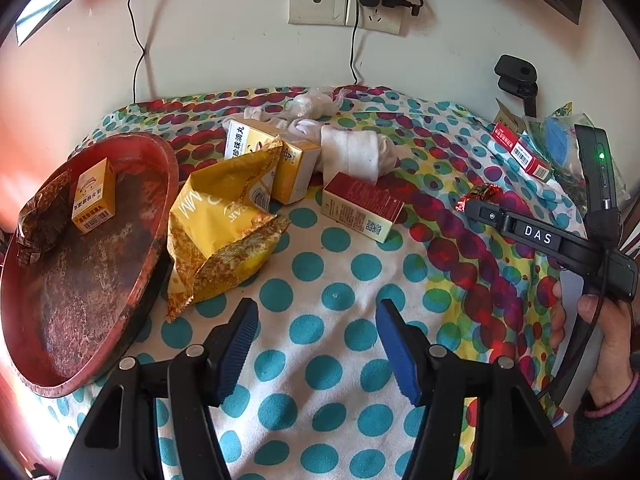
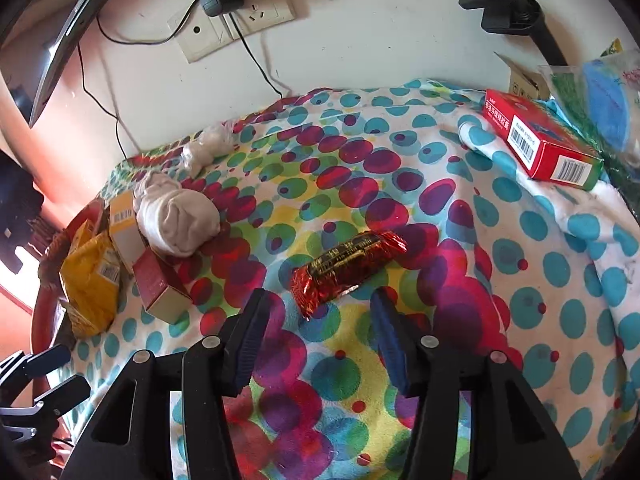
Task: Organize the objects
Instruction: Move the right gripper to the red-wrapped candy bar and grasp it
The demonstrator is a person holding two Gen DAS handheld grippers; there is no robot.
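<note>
Both tools gape wide: only the left tool (image 1: pixel 316 312) view shows the red tray (image 1: pixel 160 216), the right tool (image 2: pixel 316 304) view the snack bar (image 2: pixel 344 268).

A home — polka-dot blanket (image 2: pixel 560 240), rolled socks (image 2: pixel 180 220), wall socket (image 2: pixel 236 24).

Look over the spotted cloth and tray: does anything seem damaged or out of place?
Yes. The yellow snack bag beside the red tray is torn open and crumpled. Rolled socks lie among the boxes.

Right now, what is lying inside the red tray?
In the red tray lie a small yellow box and a crumpled brown wrapper. What the wrapper covers is hidden.
</note>
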